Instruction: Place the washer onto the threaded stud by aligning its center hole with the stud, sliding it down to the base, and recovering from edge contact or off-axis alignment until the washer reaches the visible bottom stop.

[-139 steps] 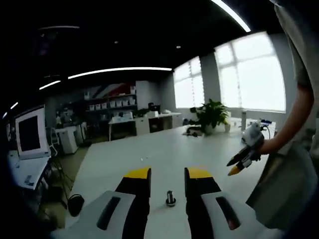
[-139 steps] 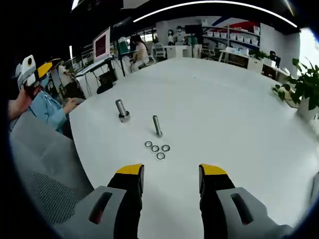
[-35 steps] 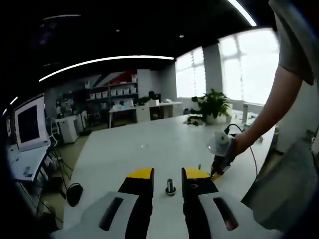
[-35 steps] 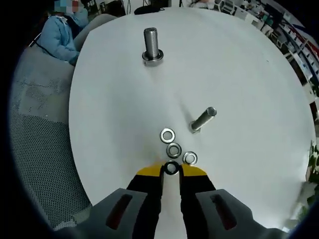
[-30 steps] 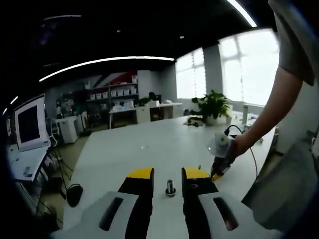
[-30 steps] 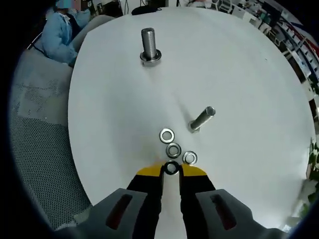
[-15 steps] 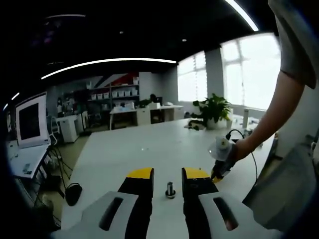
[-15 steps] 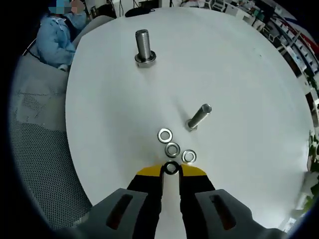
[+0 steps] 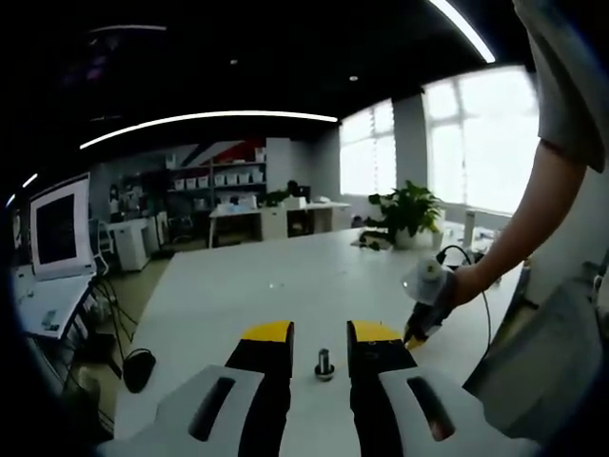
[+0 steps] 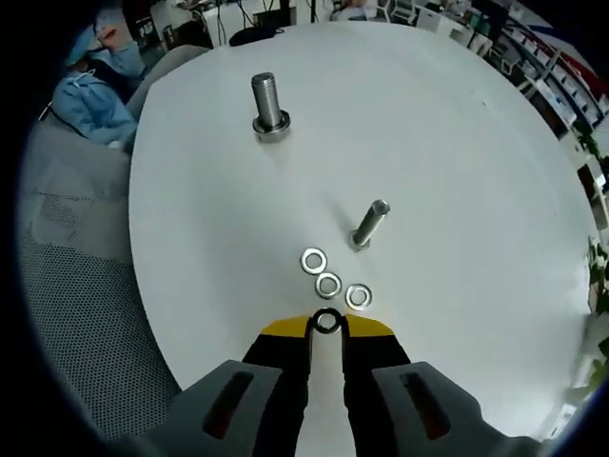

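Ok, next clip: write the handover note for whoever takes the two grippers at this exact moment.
Right gripper: shut on a washer, pinched between its jaw tips, low over the white table.
Left gripper: open, holding nothing, jaws either side of the thick stud.
Three spare washers lie flat just ahead of the right gripper, beside the thin stud, which is bare. The thick stud's base cannot be made out.
Done: washer gripped. Left: carry it over a stud, line up the hole, slide it down to the base.

You have one washer (image 10: 327, 321), a small metal ring, pinched at the yellow jaw tips. Three more washers (image 10: 328, 284) lie flat near it. The thin stud (image 10: 368, 225) stands upright just beyond them.
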